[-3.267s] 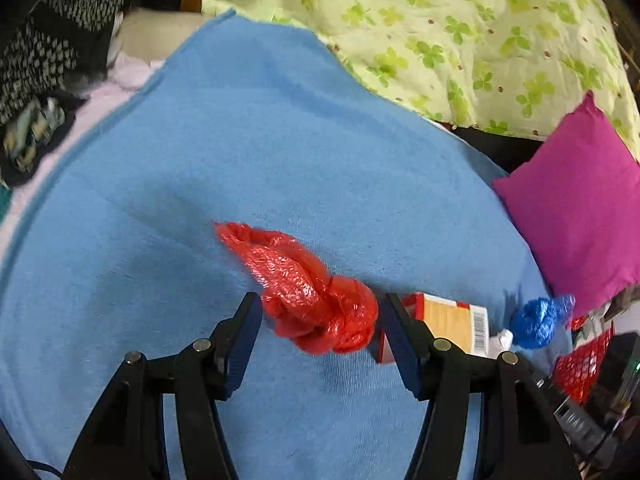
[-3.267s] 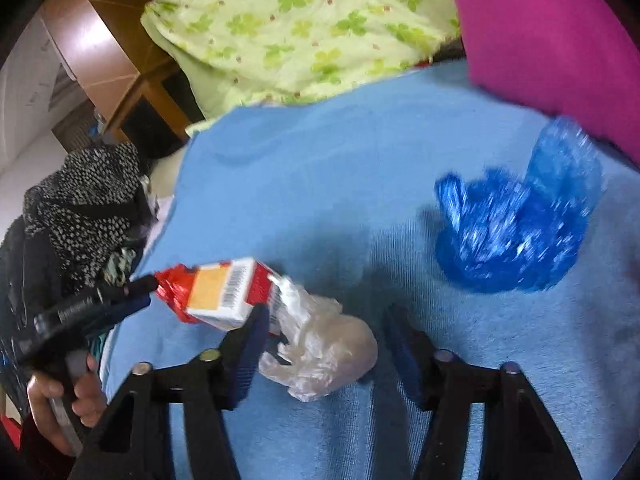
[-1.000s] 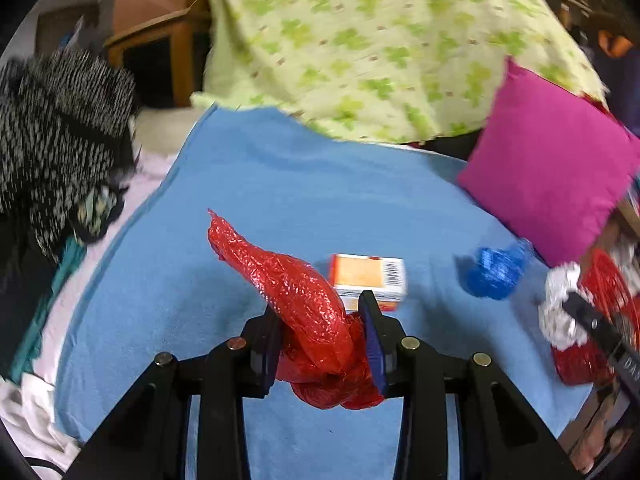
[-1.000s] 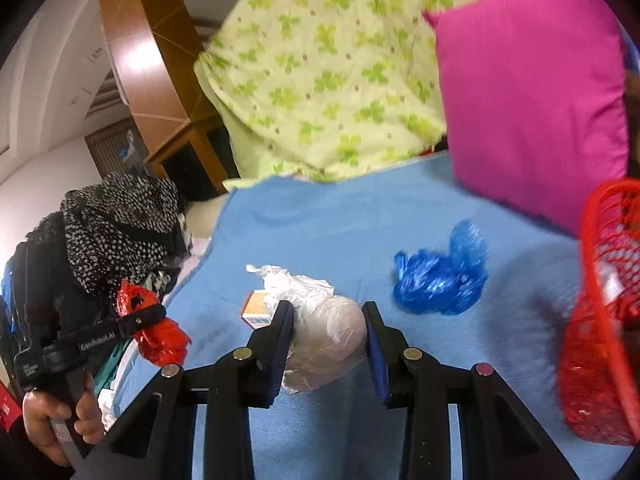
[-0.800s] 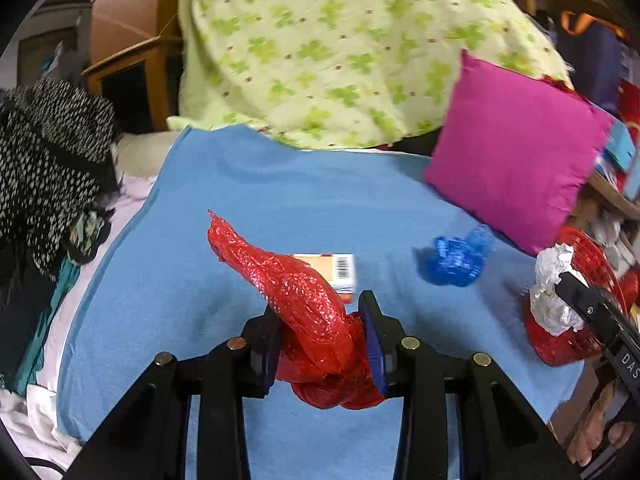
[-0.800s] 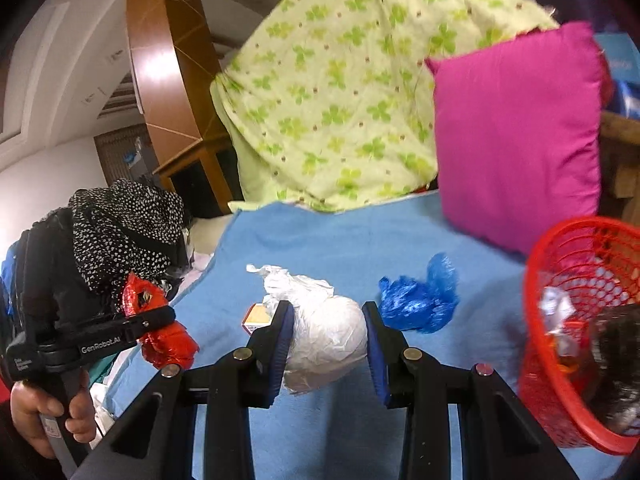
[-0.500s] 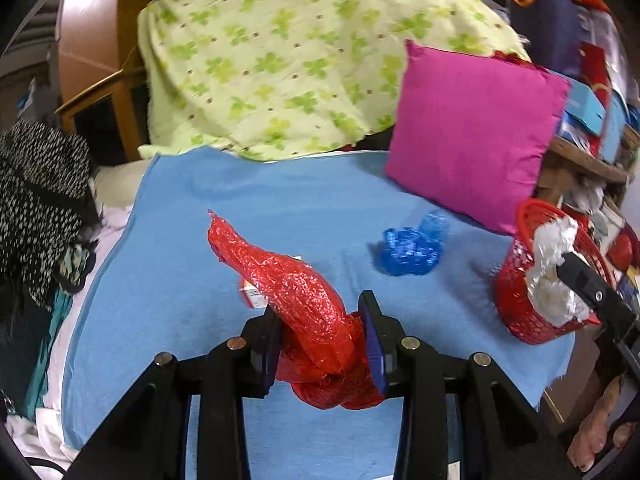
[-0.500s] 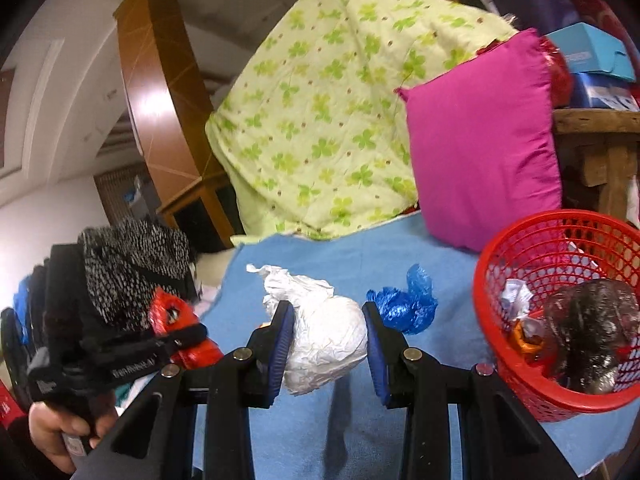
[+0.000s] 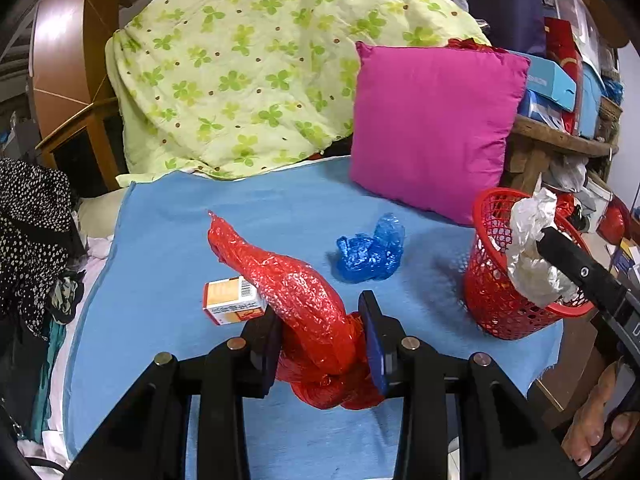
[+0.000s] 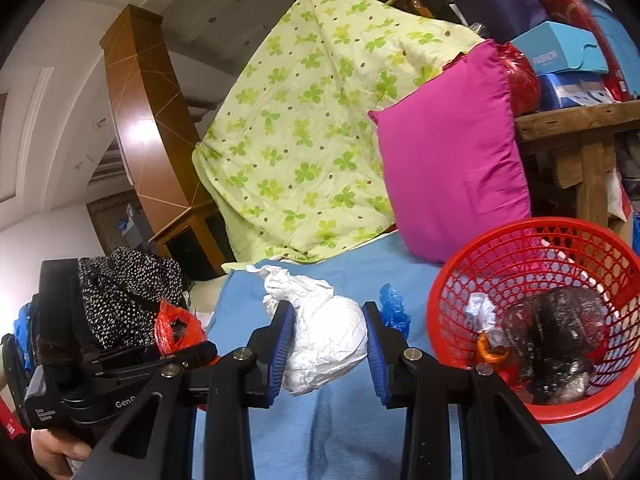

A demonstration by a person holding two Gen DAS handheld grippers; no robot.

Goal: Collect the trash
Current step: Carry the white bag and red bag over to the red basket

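In the left wrist view, the left gripper at lower centre is clamped on a red plastic bag above the blue sheet; a small box and a blue bag lie mid-frame, and the red basket stands at the right. In the right wrist view, the right gripper squeezes a white crumpled bag at centre, left of the basket.

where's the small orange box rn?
Left wrist view: the small orange box lies on the blue blanket, just left of the red plastic bag held in the left tool, with the blue bag farther right.
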